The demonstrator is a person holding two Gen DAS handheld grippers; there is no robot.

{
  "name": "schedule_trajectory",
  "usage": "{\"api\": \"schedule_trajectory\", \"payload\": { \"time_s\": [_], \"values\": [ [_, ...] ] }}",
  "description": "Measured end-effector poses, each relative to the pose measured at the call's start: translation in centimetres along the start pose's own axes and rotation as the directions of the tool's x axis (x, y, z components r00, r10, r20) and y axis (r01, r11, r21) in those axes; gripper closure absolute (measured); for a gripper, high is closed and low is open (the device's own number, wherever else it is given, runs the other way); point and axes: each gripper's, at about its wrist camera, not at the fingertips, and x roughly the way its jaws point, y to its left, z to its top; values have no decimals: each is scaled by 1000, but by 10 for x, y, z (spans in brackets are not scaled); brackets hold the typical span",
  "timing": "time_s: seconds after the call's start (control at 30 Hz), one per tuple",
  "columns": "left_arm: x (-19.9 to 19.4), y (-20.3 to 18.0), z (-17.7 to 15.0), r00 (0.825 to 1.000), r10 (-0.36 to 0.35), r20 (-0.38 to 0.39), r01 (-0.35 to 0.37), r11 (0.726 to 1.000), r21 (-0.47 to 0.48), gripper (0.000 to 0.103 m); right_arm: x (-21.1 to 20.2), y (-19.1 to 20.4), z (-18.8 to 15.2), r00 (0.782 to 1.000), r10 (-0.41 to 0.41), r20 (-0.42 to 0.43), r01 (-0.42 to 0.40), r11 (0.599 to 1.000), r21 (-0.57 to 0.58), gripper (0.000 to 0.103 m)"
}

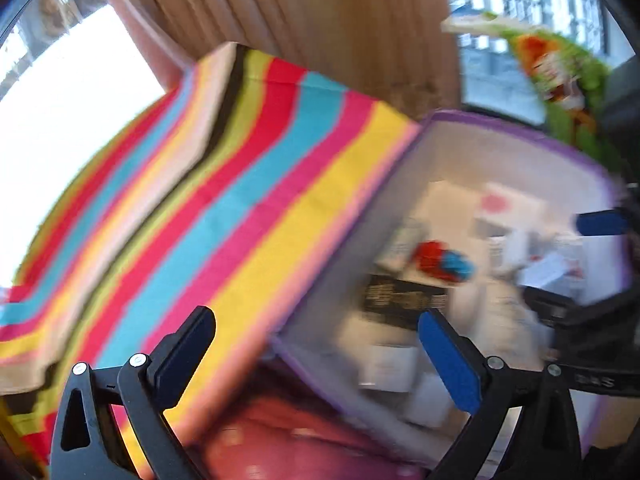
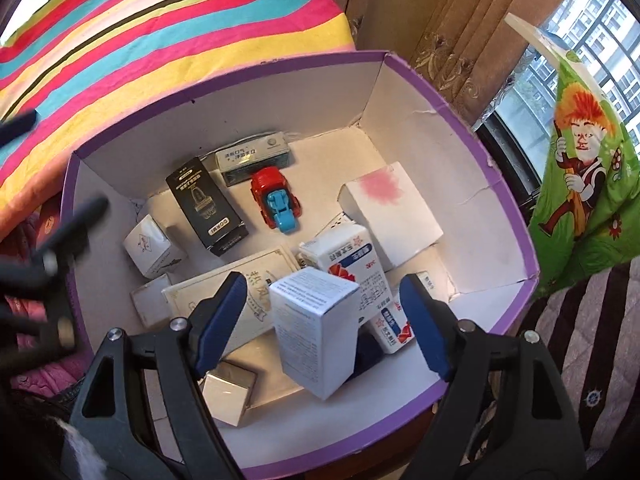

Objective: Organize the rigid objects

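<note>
A purple-rimmed white cardboard box (image 2: 516,216) holds several small cartons, a black carton (image 2: 206,206) and a red and blue toy car (image 2: 276,204). My right gripper (image 2: 324,312) is open over the box's near side. A small white printed carton (image 2: 316,332) sits tilted between its blue pads (image 2: 424,320), apart from both. My left gripper (image 1: 318,356) is open and empty, at the box's left rim (image 1: 400,168), over the striped cloth (image 1: 224,184). The left wrist view is blurred; the toy car (image 1: 442,266) shows in it. The left gripper also shows blurred in the right wrist view (image 2: 48,248).
The striped cloth (image 2: 152,32) covers a surface left of the box. Brown curtains (image 2: 432,12) hang behind it. A green cartoon-printed bag (image 2: 580,184) stands to the right by a window. Pink fabric (image 1: 288,440) lies below the box's near left corner.
</note>
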Motion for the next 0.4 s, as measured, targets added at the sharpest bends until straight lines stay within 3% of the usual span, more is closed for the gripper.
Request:
{"api": "schedule_trajectory", "payload": {
  "time_s": [0.13, 0.4],
  "values": [
    [10, -1, -3, 992, -113, -62, 113, 994, -8, 0, 8, -4, -1, 1000, 12, -19, -12, 1000, 11, 22],
    [15, -15, -8, 981, -176, -82, 176, 984, -2, 0, 13, -13, -2, 1000, 20, -24, -20, 999, 28, 22]
  ]
}}
